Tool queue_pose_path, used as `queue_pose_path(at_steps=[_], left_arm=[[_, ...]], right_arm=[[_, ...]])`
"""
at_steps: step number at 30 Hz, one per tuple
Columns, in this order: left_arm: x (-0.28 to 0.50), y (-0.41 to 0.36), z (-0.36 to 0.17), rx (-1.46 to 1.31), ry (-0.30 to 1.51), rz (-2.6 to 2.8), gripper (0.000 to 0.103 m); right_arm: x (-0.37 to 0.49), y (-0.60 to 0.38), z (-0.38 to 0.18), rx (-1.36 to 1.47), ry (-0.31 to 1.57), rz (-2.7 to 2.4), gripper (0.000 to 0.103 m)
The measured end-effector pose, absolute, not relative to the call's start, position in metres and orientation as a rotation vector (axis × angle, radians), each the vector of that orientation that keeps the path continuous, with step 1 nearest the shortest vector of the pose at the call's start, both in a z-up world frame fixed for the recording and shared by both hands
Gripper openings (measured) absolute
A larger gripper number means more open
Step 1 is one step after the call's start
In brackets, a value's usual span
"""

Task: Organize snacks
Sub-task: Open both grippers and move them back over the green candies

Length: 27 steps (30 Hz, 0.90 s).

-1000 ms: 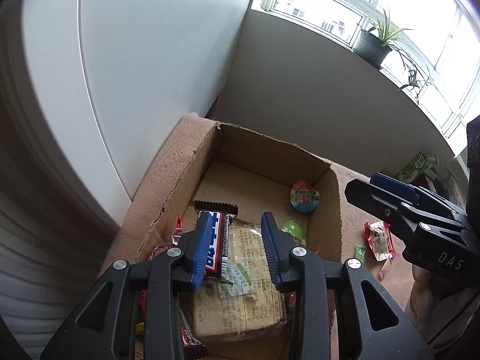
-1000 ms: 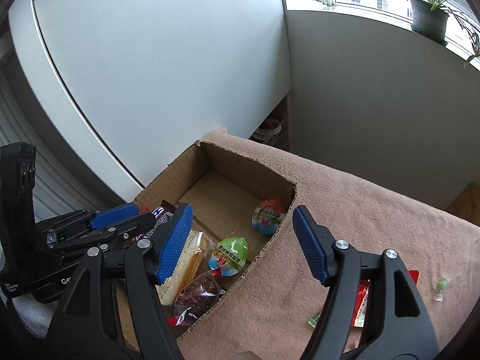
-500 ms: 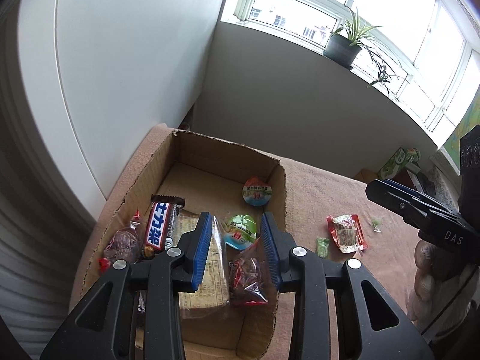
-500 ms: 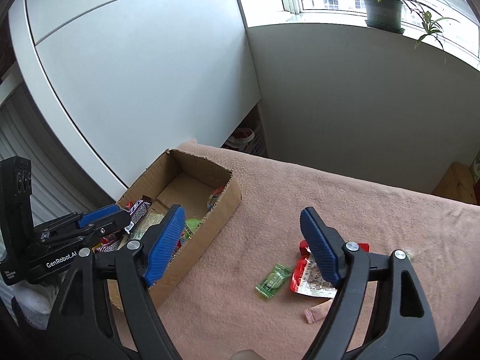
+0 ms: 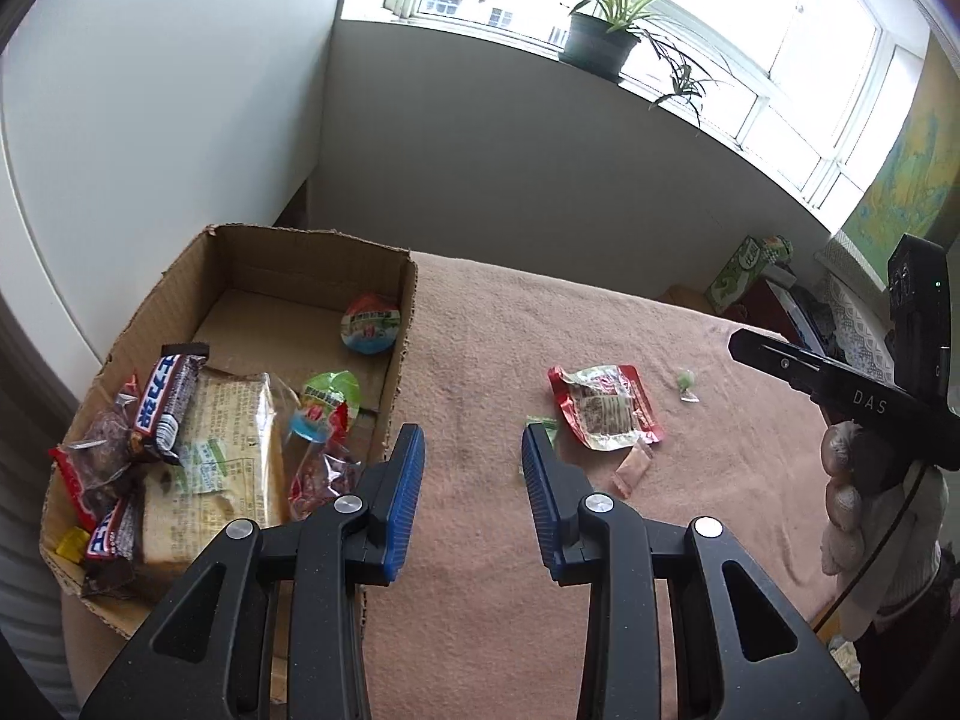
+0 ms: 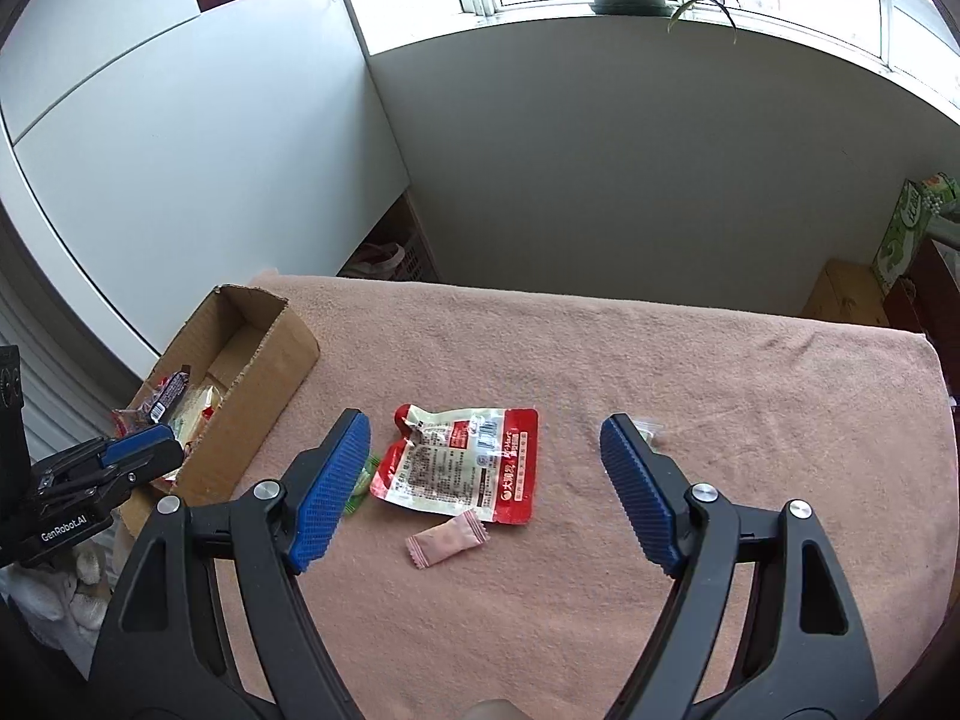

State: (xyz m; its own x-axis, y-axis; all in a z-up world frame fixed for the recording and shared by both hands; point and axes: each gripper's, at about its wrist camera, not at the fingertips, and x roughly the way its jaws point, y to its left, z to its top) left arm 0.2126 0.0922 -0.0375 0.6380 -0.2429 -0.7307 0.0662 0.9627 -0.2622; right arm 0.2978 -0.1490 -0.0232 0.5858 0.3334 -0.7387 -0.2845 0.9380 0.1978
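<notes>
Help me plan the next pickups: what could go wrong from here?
The red pouch lies flat on the pink cloth, so the open right gripper may snag fabric or slide off. The pink candy touches its edge and could get dragged. The left gripper hides the green candy.

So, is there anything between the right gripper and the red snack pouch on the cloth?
Nothing visible. The right gripper is open and empty, and the red snack pouch lies flat on the pink cloth. Only a pink candy lies beside it.
</notes>
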Motion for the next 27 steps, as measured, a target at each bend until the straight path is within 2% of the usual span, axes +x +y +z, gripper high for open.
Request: queue_pose_path(at_steps=[15, 18, 25, 27], left_arm=[[0.227, 0.035, -0.075, -0.163, 0.957, -0.25, 0.032], [0.232, 0.03, -0.084, -0.147, 0.976, -0.243, 0.032], [0.247, 0.018, -0.1, -0.09, 1.026, -0.224, 0.032], [0.253, 0.014, -0.105, -0.073, 1.038, -0.221, 0.032]], right_arm=[[0.339, -0.205, -0.078, 0.15, 1.0, 0.26, 0.081], [0.346, -0.203, -0.088, 0.145, 1.019, 0.253, 0.074], [0.356, -0.202, -0.098, 0.128, 1.031, 0.252, 0.072], [0.361, -0.201, -0.1, 0.121, 1.042, 0.255, 0.065]])
